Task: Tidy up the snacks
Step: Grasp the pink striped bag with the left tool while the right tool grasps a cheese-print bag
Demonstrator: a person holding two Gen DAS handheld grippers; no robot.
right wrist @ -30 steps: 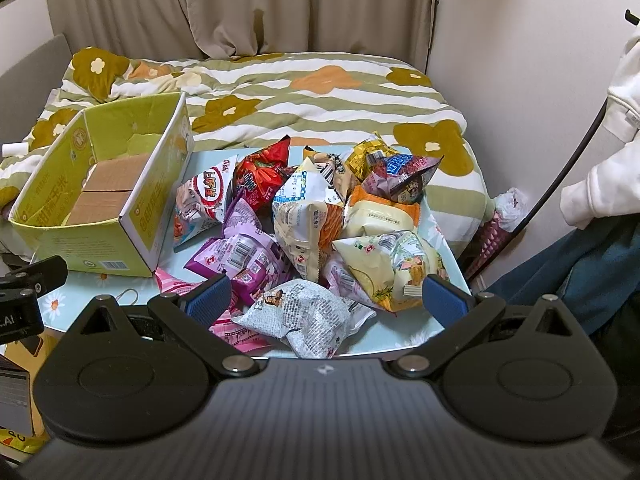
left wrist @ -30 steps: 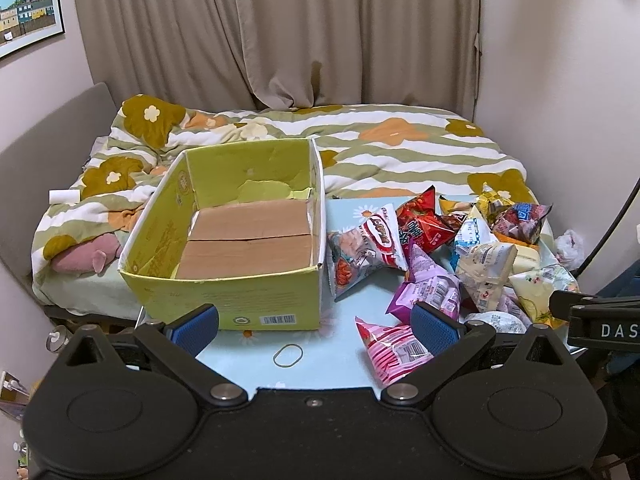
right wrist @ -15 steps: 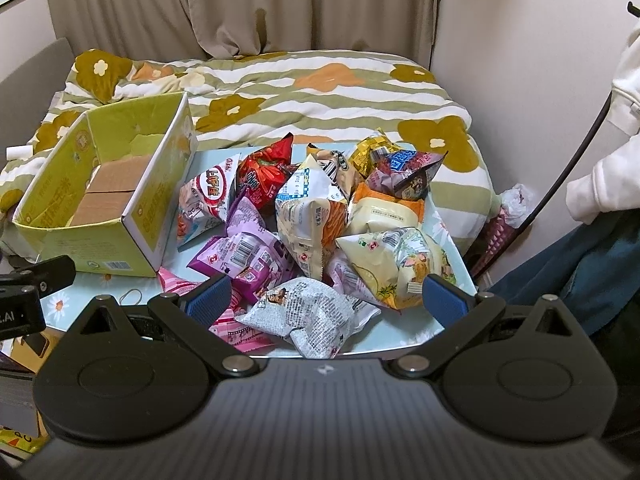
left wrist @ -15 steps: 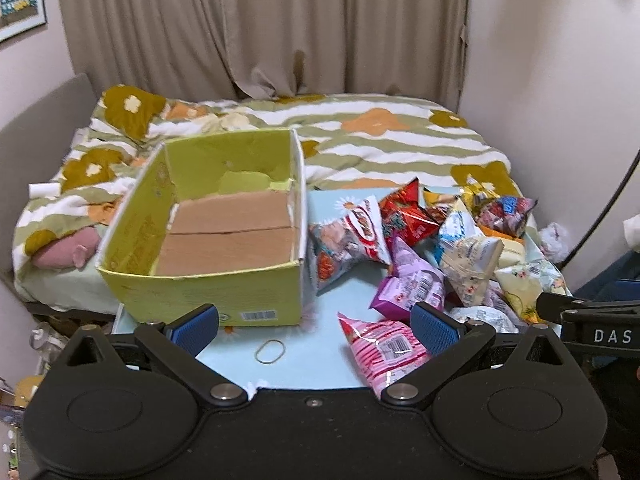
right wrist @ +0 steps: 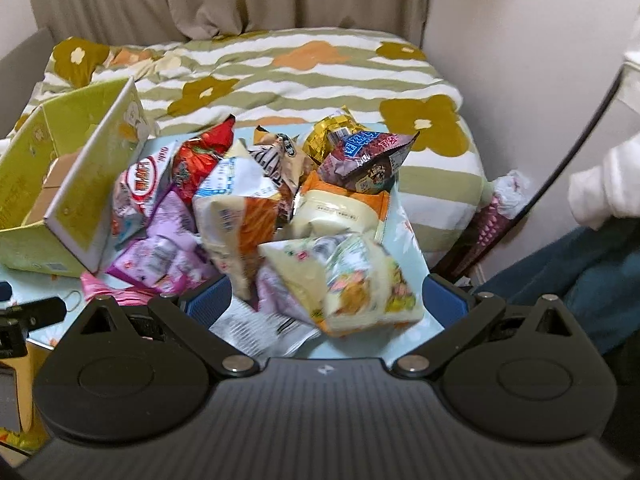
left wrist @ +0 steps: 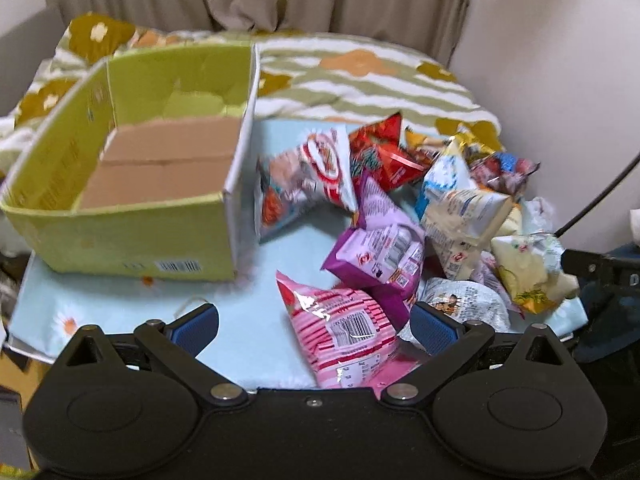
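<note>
Cardboard: the yellow-green box (left wrist: 132,204) is an open-topped rectangle with a plain brown flap floor and a printed barcode on its near wall; it stands at the left of the table, with no packet seen inside it.
Tablecloth: the table (left wrist: 248,320) wears a smooth pale-blue cover printed with daisies.
Snack pile: crinkled, puffed foil and plastic packets are heaped at the right, just beside the box.
Pink striped packet (left wrist: 344,332): glossy, pillow-shaped, barcode up, lying between the left fingers.
Purple packet (left wrist: 380,252): shiny, lying just behind the pink one.
Pale yellow packet (right wrist: 344,280): puffy, flower-printed, between the right fingers.
Left gripper (left wrist: 314,324): spread wide, blue ribbed pads either side of the pink packet, gripping nothing.
Right gripper (right wrist: 328,300): also wide apart, holding nothing.
Bedding: a soft striped quilt (right wrist: 280,72) with flower shapes lies beyond.
</note>
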